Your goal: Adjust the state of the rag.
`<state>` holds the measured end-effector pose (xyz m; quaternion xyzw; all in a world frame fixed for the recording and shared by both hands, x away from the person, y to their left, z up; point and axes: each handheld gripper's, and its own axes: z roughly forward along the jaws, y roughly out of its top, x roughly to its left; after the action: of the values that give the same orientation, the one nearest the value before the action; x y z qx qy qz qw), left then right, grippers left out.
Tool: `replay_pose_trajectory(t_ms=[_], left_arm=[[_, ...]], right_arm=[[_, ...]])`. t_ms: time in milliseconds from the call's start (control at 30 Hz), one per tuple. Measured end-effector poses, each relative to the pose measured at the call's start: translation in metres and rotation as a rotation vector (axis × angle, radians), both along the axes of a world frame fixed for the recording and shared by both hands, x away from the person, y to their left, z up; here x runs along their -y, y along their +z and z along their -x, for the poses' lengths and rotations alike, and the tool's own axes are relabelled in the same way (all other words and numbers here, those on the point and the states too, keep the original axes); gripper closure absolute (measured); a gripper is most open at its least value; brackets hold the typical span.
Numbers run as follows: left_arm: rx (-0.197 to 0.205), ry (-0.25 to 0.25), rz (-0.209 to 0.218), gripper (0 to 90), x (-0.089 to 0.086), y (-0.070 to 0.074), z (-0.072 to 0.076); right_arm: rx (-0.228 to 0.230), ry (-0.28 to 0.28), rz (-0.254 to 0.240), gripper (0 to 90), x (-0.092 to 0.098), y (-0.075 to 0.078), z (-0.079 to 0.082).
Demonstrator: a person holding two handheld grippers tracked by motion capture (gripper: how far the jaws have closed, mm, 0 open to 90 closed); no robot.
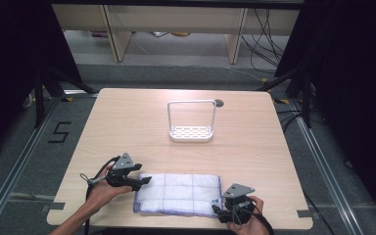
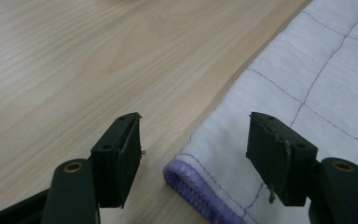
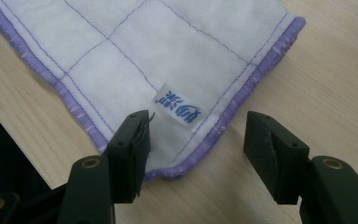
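Note:
A folded white cloth [image 1: 178, 193] with purple grid stitching and a purple hem lies near the front edge of the wooden table [image 1: 127, 122]. My left gripper [image 1: 147, 180] sits at the cloth's left end. Its jaws stand open in the left gripper view [image 2: 193, 135], with the cloth's [image 2: 307, 79] folded corner on the table between them and untouched. My right gripper [image 1: 219, 205] is at the cloth's near right corner. It is open in the right gripper view [image 3: 198, 128], astride the corner of the cloth [image 3: 168, 51], close to a small printed label [image 3: 178, 106].
A white wire rack [image 1: 191, 122] with a slotted base stands in the middle of the table, beyond the cloth. A dark round hole [image 1: 219, 103] sits just behind it. Bare wood lies between the rack and the cloth. The table's front edge is close behind both hands.

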<state>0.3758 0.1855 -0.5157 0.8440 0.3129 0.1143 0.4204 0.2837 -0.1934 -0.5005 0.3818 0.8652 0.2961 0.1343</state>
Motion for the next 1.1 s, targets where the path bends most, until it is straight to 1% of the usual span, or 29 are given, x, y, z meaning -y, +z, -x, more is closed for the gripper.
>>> replay_pose_trajectory(t_ms=[33, 67, 100, 133, 167, 200, 300, 333, 400, 433, 467, 500, 533, 567, 600, 633, 667, 733, 767, 800, 833, 867, 900, 933, 967, 1000, 1033, 1067, 1100], left_arm=[[0.009, -0.013, -0.023, 35.4, 0.0016, -0.0003, 0.0000], [0.012, -0.020, -0.041, 35.9, 0.0022, -0.0008, 0.0001], [0.009, -0.030, -0.044, 36.5, 0.0029, -0.0016, 0.0004], [0.006, -0.024, -0.047, 36.8, 0.0034, -0.0028, 0.0006], [0.006, -0.024, -0.047, 37.1, 0.0034, -0.0028, 0.0006], [0.008, -0.036, -0.050, 37.1, 0.0030, -0.0032, 0.0003], [-0.001, -0.038, -0.044, 41.3, 0.0024, -0.0039, 0.0006], [-0.004, -0.048, -0.042, 42.7, 0.0022, -0.0042, 0.0004], [0.001, -0.049, -0.045, 46.8, 0.0022, -0.0045, 0.0007], [-0.001, -0.058, -0.023, 49.0, 0.0032, -0.0053, 0.0017], [-0.004, -0.064, -0.018, 52.0, 0.0035, -0.0053, 0.0022], [-0.004, -0.077, -0.027, 54.1, 0.0029, -0.0050, 0.0022], [-0.004, -0.072, -0.012, 56.1, 0.0038, -0.0056, 0.0027], [-0.013, -0.070, -0.010, 58.5, 0.0037, -0.0059, 0.0032], [-0.013, -0.070, -0.010, 60.0, 0.0037, -0.0059, 0.0032], [-0.012, -0.077, 0.000, 60.0, 0.0039, -0.0060, 0.0034], [-0.021, -0.083, 0.005, 64.2, 0.0038, -0.0060, 0.0037], [-0.022, -0.080, 0.014, 65.7, 0.0044, -0.0063, 0.0042], [-0.024, -0.081, 0.014, 67.1, 0.0042, -0.0062, 0.0042], [-0.031, -0.085, 0.007, 68.3, 0.0030, -0.0061, 0.0038], [-0.031, -0.085, 0.007, 69.2, 0.0030, -0.0061, 0.0038], [-0.031, -0.088, -0.001, 70.4, 0.0024, -0.0059, 0.0036], [-0.040, -0.081, 0.024, 72.0, 0.0038, -0.0063, 0.0054], [-0.040, -0.081, 0.024, 73.8, 0.0038, -0.0063, 0.0054], [-0.034, -0.082, 0.015, 75.9, 0.0042, -0.0061, 0.0066], [-0.034, -0.082, 0.015, 77.1, 0.0042, -0.0061, 0.0066], [-0.026, -0.086, 0.019, 77.8, 0.0055, -0.0060, 0.0082], [-0.017, -0.087, 0.003, 78.1, 0.0049, -0.0056, 0.0083], [-0.015, -0.088, 0.011, 78.5, 0.0053, -0.0059, 0.0091]], right_arm=[[-0.010, -0.017, 0.001, 41.4, -0.0015, 0.0007, 0.0013], [-0.013, -0.019, -0.001, 41.5, -0.0015, 0.0006, 0.0015], [-0.008, -0.011, -0.001, 41.8, -0.0006, 0.0005, 0.0007], [-0.012, -0.014, -0.004, 42.2, -0.0006, 0.0003, 0.0007], [-0.004, -0.009, -0.002, 42.8, -0.0001, -0.0004, 0.0002], [-0.004, -0.009, -0.002, 42.8, -0.0001, -0.0004, 0.0002], [0.004, -0.006, -0.003, 44.3, -0.0007, -0.0010, 0.0009], [0.001, -0.005, -0.002, 44.8, -0.0006, -0.0008, 0.0009], [0.002, -0.006, -0.010, 46.2, -0.0008, -0.0012, 0.0013], [0.001, -0.006, -0.009, 46.8, -0.0008, -0.0011, 0.0014], [-0.002, -0.004, -0.012, 47.6, -0.0009, -0.0011, 0.0015], [-0.002, -0.002, -0.012, 47.9, -0.0008, -0.0011, 0.0014], [-0.009, -0.006, -0.016, 48.9, -0.0009, -0.0011, 0.0018], [-0.028, -0.013, -0.027, 50.8, -0.0010, -0.0003, 0.0027], [-0.028, -0.013, -0.027, 50.8, -0.0010, -0.0003, 0.0027], [-0.028, -0.008, -0.028, 51.6, -0.0005, -0.0004, 0.0023], [-0.035, -0.013, -0.041, 55.6, -0.0008, -0.0007, 0.0030], [-0.045, -0.012, -0.051, 57.5, -0.0007, -0.0006, 0.0034], [-0.006, 0.004, -0.059, 59.7, 0.0003, -0.0033, 0.0015], [-0.032, -0.005, -0.072, 63.9, 0.0004, -0.0023, 0.0025], [-0.032, -0.005, -0.072, 63.9, 0.0004, -0.0023, 0.0025], [-0.035, 0.011, -0.069, 67.2, 0.0023, -0.0016, 0.0012], [-0.036, 0.013, -0.072, 70.0, 0.0027, -0.0016, 0.0010], [-0.036, 0.013, -0.072, 70.0, 0.0027, -0.0016, 0.0010], [-0.034, 0.028, -0.081, 77.7, 0.0033, -0.0023, 0.0010], [-0.034, 0.028, -0.081, 77.7, 0.0033, -0.0023, 0.0010], [-0.035, 0.041, -0.087, 82.8, 0.0025, -0.0025, 0.0013], [-0.032, 0.035, -0.093, 84.4, 0.0011, -0.0032, 0.0011], [-0.039, 0.048, -0.076, 85.3, 0.0013, -0.0017, -0.0001]])
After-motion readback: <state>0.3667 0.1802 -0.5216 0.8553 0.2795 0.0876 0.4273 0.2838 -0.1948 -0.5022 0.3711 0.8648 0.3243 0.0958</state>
